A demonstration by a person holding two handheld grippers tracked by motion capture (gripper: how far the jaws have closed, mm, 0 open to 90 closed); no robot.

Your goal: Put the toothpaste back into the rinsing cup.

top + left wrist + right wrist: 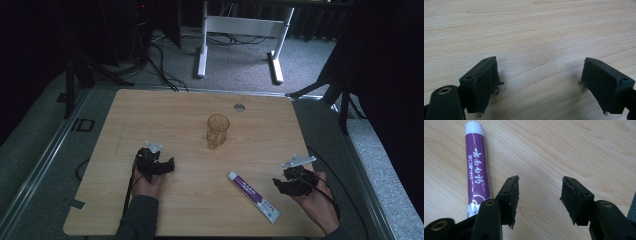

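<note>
A: Where do things stand on the table point(150, 107)?

B: The right gripper point(278, 184) hangs low at the near right, jaws spread wide with nothing between them. The toothpaste tube point(253, 195) lies flat just to its left, cap pointing far-left, not touched. The left gripper point(170, 165) sits at the near left, its jaws opened even wider over bare wood, also empty. A glass mug point(218, 131) stands upright near the middle, well apart from both.

A: What could go wrong from here?

B: My guess is the tube is the target. It lies beside the right jaws, not between them, so closing now would catch only air. Coming in slantwise, one fingertip could push the tube along the smooth top rather than straddle it. A pinch across the soft body may also squash it or let it slip out; nearer the cap looks firmer.

A: Does any view add something?

B: The right gripper view shows the tube point(476, 167) close: purple body with white lettering, white cap, and its near end partly hidden behind the jaw on that side. It also shows worn, frayed pads point(513, 200), which might grip less surely. The high view gives the mug and the spacing between both hands. The left gripper view shows wood grain between its pads point(486, 85).
</note>
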